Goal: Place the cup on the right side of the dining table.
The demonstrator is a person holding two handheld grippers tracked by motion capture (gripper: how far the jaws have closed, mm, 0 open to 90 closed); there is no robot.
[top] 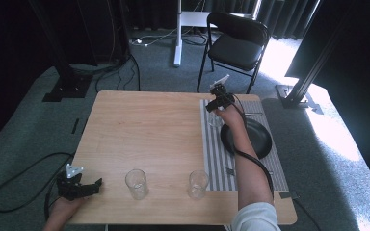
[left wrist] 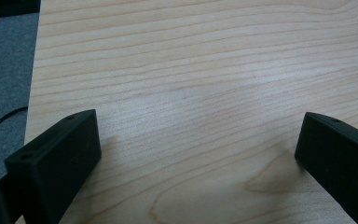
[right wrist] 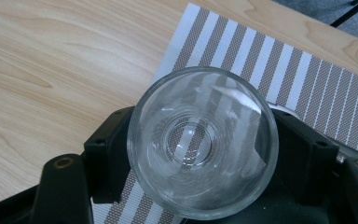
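My right gripper (top: 216,111) reaches over the far left corner of the striped placemat (top: 217,159). It is shut on a clear drinking glass (top: 215,119). In the right gripper view I look down into the glass (right wrist: 203,144), with a black jaw pressed on each side of it and my right gripper (right wrist: 205,156) closed around it above the placemat (right wrist: 307,88). My left gripper (top: 94,186) rests at the table's front left corner, open and holding nothing. In the left gripper view my left gripper (left wrist: 200,140) has only bare wood between its spread jaws.
Two more clear glasses (top: 136,184) (top: 198,184) stand upright near the front edge of the wooden table (top: 144,130). A black plate (top: 253,137) lies on the placemat under the right forearm. A black chair (top: 236,45) stands behind the table.
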